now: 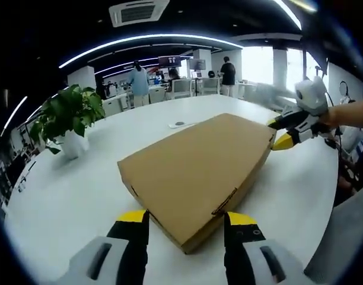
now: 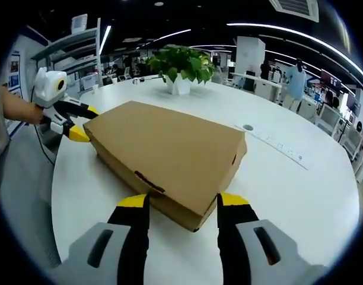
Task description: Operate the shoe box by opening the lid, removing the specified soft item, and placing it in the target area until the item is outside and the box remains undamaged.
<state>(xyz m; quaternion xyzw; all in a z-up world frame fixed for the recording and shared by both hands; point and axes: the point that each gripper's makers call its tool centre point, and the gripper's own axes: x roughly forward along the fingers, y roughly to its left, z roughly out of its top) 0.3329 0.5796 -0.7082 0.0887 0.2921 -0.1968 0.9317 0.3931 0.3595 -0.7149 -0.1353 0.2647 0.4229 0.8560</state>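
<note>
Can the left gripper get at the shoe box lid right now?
Probably yes: the left gripper is open at the closed shoe box's near corner, nothing between them.

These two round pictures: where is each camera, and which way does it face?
Left gripper view: rides the left tongs, facing one corner of the closed shoe box; the right tongs and a hand show opposite.
Right gripper view: rides the right tongs, facing the opposite corner.
Both share the box, white table and potted plant.

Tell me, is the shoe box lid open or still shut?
Shut. The shoe box lid lies flat and flush on top in both views, and no contents show.
</note>
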